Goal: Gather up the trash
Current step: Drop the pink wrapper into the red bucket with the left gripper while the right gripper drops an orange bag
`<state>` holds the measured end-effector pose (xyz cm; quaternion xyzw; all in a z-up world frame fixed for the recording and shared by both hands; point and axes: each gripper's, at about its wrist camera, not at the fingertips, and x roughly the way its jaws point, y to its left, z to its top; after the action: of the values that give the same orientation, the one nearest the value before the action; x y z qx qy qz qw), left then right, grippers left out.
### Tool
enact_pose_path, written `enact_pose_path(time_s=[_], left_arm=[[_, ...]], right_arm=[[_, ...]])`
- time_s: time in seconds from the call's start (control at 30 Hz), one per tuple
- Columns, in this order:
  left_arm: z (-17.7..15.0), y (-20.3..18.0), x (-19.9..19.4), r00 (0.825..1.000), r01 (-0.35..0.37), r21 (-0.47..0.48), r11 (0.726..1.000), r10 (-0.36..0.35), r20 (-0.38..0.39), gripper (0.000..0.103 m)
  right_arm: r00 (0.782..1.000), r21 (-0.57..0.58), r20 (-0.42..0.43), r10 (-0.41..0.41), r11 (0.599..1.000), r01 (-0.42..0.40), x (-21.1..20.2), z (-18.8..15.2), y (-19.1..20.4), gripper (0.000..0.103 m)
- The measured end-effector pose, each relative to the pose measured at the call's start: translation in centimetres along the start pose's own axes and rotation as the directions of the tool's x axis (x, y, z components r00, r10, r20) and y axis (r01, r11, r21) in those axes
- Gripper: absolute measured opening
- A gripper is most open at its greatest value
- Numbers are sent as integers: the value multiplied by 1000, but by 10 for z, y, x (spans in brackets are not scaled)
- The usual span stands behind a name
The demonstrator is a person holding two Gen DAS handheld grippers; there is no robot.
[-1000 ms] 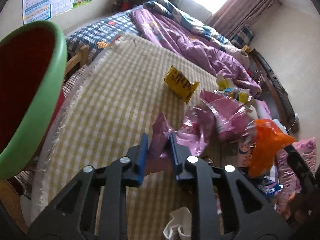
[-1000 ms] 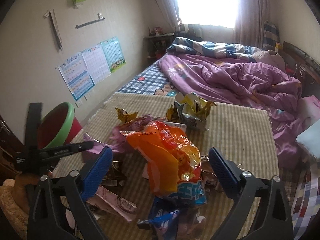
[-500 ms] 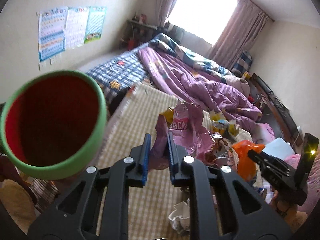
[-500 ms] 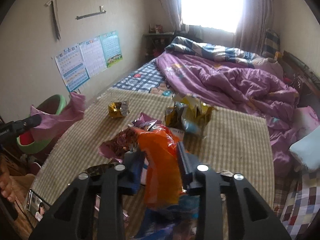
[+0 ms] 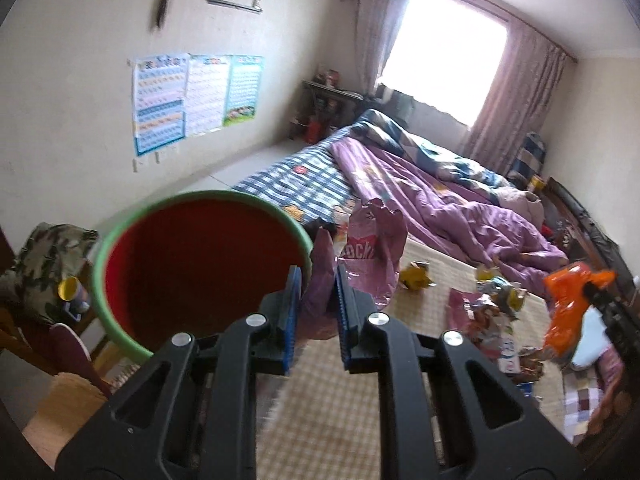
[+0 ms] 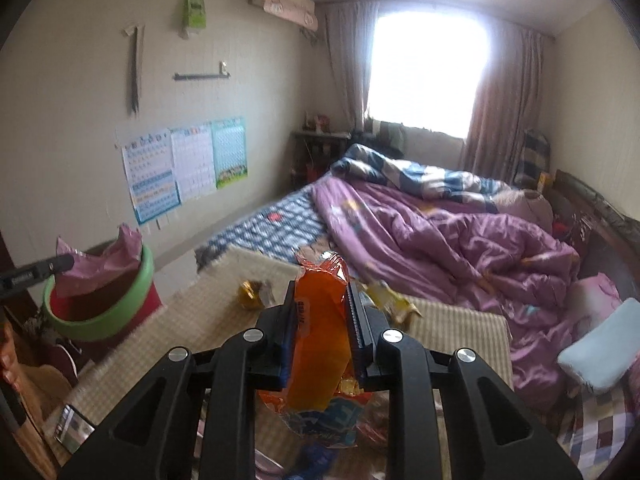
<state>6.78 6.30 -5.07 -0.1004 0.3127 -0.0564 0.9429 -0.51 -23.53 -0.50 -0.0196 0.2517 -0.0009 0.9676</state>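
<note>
Left wrist view had the pink wrapper (image 5: 374, 256) pinched tight in the left gripper (image 5: 316, 300), right beside the green-rimmed bin (image 5: 200, 272). Right gripper (image 6: 320, 332) was clamped on the orange chip bag (image 6: 320, 344), lifted above the checked mat (image 6: 452, 320).

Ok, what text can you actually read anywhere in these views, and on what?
"OCK", partly cut off: on the pink wrapper held in the left tongs.
Dark print on the orange bag in the right tongs: too blurred to read.
Wall charts: too small to read.
</note>
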Motion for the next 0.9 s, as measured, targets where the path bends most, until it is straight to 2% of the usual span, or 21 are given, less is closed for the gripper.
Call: enact_pose_path(time_s=[0.17, 0.3, 0.43, 0.57, 0.9], left_arm=[[1, 26, -3, 999, -51, -27, 998, 51, 9, 16], [2, 43, -4, 995, -93, -45, 995, 94, 19, 16], [-1, 55, -5, 991, -127, -55, 990, 128, 25, 16], [-1, 69, -2, 989, -143, -68, 987, 145, 25, 16], [-3, 97, 9, 978, -205, -81, 975, 207, 15, 16]], right_arm=[[996, 0, 38, 86, 996, -86, 6, 17, 28, 22], [982, 5, 52, 181, 983, -181, 18, 30, 58, 22], [956, 31, 41, 289, 956, -291, 37, 41, 91, 22], [922, 79, 22, 387, 918, -387, 57, 50, 125, 22], [862, 103, -21, 507, 858, -503, 84, 56, 187, 23]])
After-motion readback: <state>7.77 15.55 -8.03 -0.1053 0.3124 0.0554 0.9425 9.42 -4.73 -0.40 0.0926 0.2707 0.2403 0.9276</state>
